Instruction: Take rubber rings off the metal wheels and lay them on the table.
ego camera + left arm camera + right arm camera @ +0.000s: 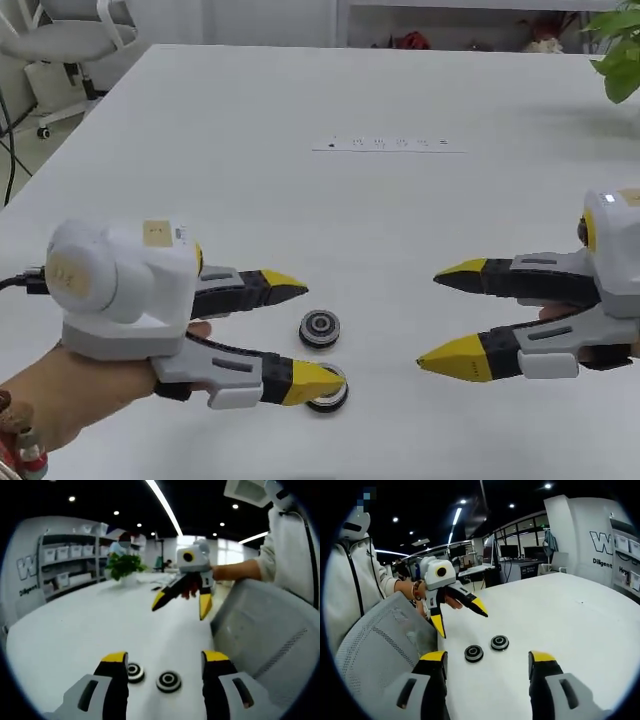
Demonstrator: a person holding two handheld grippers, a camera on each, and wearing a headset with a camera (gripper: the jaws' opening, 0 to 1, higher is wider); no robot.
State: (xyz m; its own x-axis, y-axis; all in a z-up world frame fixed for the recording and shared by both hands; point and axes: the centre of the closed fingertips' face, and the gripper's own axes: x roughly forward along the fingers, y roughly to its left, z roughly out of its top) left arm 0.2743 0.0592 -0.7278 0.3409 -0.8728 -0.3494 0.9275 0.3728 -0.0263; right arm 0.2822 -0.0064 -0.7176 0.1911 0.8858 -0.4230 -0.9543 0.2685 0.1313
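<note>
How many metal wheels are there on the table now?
2. One wheel lies between the left gripper's open jaws. The other wheel lies close beside it, nearer the person, partly covered by one jaw tip in the head view.

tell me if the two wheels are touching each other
Apart. The right gripper view shows bare table between the nearer wheel and the farther wheel; the left gripper view agrees.

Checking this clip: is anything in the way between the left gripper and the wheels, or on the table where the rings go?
Nothing visible does. The left gripper has its jaws open, and a wheel and a second wheel lie just ahead between them. The table beside them is bare.
</note>
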